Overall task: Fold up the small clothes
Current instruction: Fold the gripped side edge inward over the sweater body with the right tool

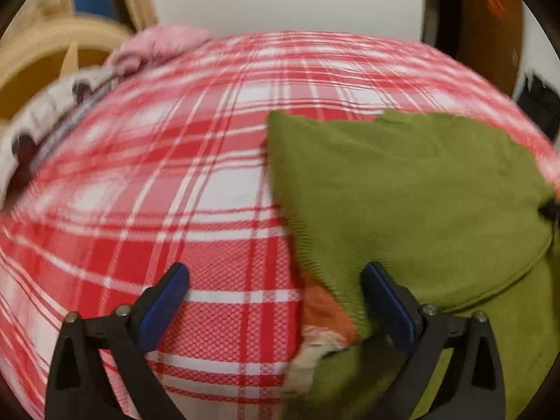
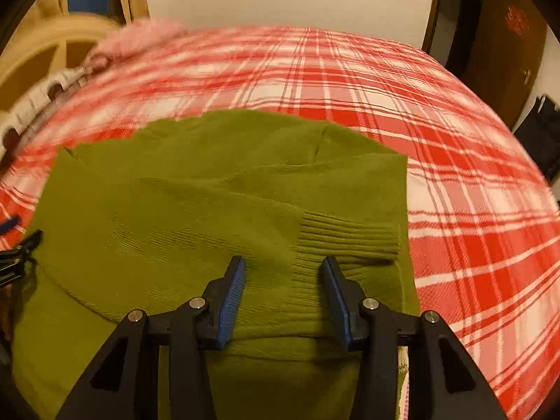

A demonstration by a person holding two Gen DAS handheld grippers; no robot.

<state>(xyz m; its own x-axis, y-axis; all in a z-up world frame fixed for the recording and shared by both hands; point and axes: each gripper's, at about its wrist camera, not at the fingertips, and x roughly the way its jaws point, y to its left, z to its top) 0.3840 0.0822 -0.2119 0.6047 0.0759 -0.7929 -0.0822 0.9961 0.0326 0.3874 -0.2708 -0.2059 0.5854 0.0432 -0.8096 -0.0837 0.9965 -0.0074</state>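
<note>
Green knit sweater [image 2: 224, 189] lying part-folded on plaid bedspread [image 2: 455, 161], filling lower centre of right view. Left tool [image 1: 276, 292] and right tool [image 2: 284, 281] both hovering spread, pinching nothing. Soft, light, limp; likely best gripping ribbed cuff [image 2: 346, 238] or hem edge.

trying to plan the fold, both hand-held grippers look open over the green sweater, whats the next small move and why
Probably lower the right hand-held gripper and close it on the ribbed cuff of the green sweater. Its jaws are open and holding nothing, and the sleeve already lies across the body, so the cuff is the nearest edge to grip for the next fold.
</note>
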